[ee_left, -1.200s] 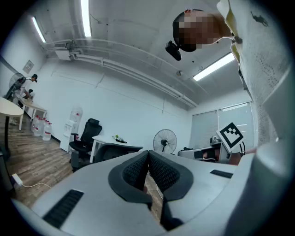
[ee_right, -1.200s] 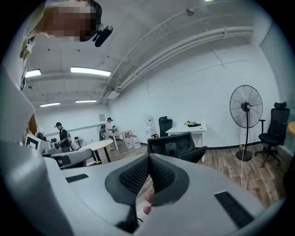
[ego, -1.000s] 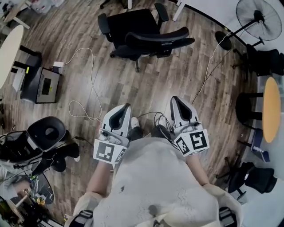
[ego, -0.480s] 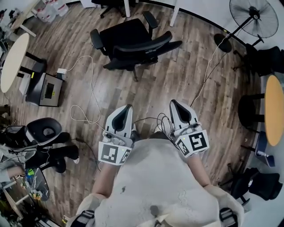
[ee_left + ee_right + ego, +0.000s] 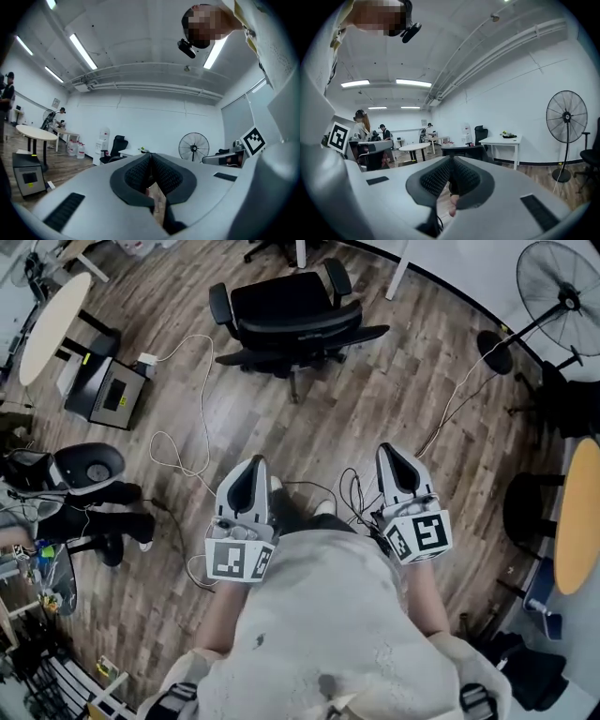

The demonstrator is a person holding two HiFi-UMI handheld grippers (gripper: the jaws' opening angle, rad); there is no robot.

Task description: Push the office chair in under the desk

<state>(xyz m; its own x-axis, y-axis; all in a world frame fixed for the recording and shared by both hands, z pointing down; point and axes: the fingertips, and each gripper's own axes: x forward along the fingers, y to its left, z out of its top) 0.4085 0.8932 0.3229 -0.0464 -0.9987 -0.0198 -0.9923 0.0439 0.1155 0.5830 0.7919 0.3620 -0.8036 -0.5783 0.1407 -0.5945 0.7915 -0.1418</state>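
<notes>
A black office chair (image 5: 291,320) with armrests stands on the wood floor near the top of the head view, its backrest toward me and its seat facing the white desk legs (image 5: 401,268) beyond it. The right gripper view shows the chair (image 5: 464,152) ahead, with a white desk (image 5: 500,140) to its right. My left gripper (image 5: 246,479) and right gripper (image 5: 394,468) are held side by side in front of my body, both shut and empty, pointing level toward the chair and well short of it.
Loose white cables (image 5: 187,418) trail across the floor between me and the chair. A dark box (image 5: 111,395) and a round table (image 5: 52,320) sit at the left, more chairs (image 5: 89,470) lower left. A standing fan (image 5: 558,282) and an orange round table (image 5: 579,512) are at the right.
I have walked toward the chair with both grippers carried forward, still shut. The chair now appears more centred and square to me; the floor clutter at the left has slid down the picture.
</notes>
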